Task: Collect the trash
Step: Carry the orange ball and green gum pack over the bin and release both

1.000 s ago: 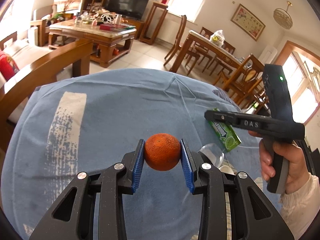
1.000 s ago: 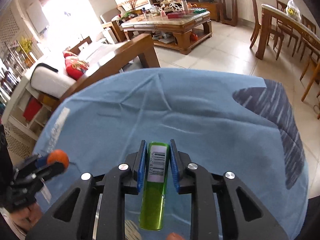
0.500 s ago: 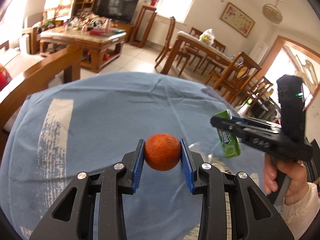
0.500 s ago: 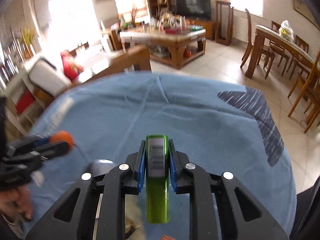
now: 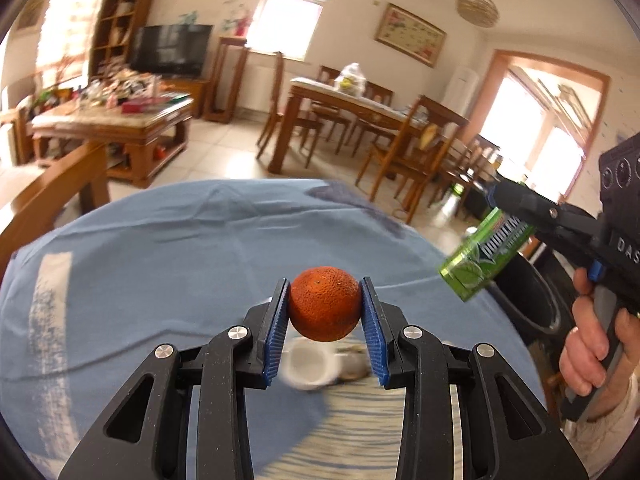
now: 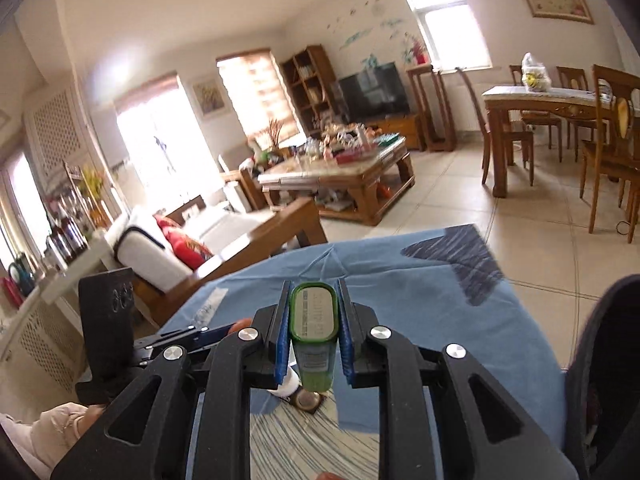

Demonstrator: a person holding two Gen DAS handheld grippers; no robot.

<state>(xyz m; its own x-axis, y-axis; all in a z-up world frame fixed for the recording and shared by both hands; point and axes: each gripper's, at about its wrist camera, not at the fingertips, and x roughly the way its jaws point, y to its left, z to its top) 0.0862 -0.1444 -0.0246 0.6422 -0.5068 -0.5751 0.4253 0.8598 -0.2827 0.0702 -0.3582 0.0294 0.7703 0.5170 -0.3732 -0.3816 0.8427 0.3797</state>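
1. The left gripper (image 5: 325, 306) clamped an orange (image 5: 324, 303) above the blue tablecloth (image 5: 168, 248).
2. Under the orange lay a blurred white cup (image 5: 307, 365), partly hidden.
3. Right of the orange, the right gripper (image 6: 313, 316) pinched a green pack (image 6: 313, 320); its label was unreadable.
4. Beyond the tablecloth's right edge, a dark bin (image 5: 532, 300) was half hidden.

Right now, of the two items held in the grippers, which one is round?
The orange, clamped in the left gripper, is the round one. The green gum box in the right gripper is a flat, elongated pack.
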